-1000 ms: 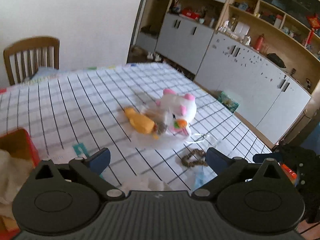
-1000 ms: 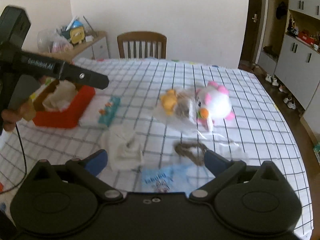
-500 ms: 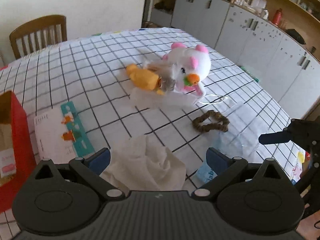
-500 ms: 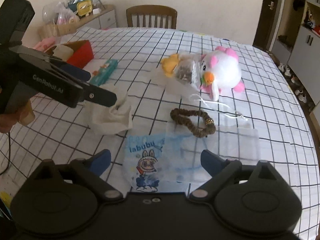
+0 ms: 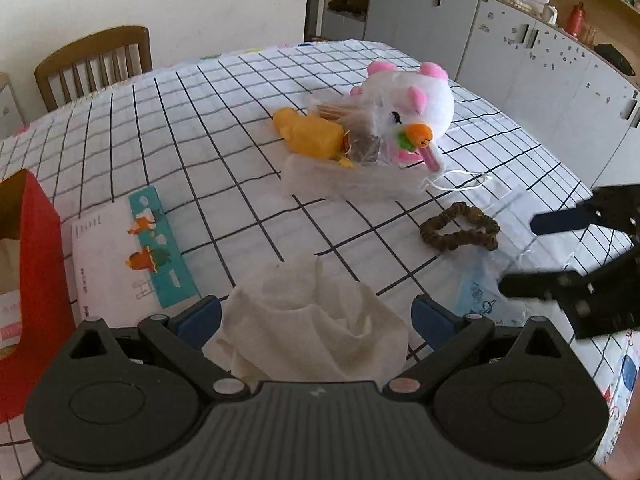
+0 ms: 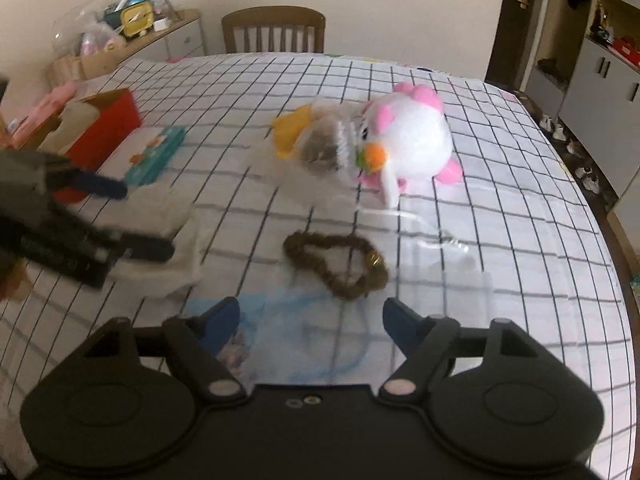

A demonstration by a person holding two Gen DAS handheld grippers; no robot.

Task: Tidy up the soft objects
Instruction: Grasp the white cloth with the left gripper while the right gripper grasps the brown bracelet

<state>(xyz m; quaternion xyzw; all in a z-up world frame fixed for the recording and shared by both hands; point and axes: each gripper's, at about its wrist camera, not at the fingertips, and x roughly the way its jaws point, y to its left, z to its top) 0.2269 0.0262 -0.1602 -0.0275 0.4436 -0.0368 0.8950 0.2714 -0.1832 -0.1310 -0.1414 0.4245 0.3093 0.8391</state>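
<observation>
A crumpled white cloth [image 5: 316, 320] lies on the checked table between the open fingers of my left gripper [image 5: 316, 318]; it also shows in the right wrist view [image 6: 176, 248]. My right gripper [image 6: 311, 318] is open over a clear bag with blue print [image 6: 288, 332], just short of a brown scrunchie [image 6: 336, 264]. The scrunchie [image 5: 460, 230] and bag [image 5: 484, 288] show in the left wrist view too. A white and pink plush [image 5: 408, 108] [image 6: 408, 140] and a yellow plush [image 5: 310, 134] in clear plastic lie farther back.
A red box [image 5: 36, 256] [image 6: 100, 128] stands at the left with a white and teal packet [image 5: 132, 256] beside it. A wooden chair [image 6: 274, 28] is behind the table. Cabinets [image 5: 540, 64] line the right. The table edge [image 6: 616, 248] curves at the right.
Both grippers have moved forward and down. The white cloth now sits between my left fingers. The right gripper has come closer to the clear bag and scrunchie.
</observation>
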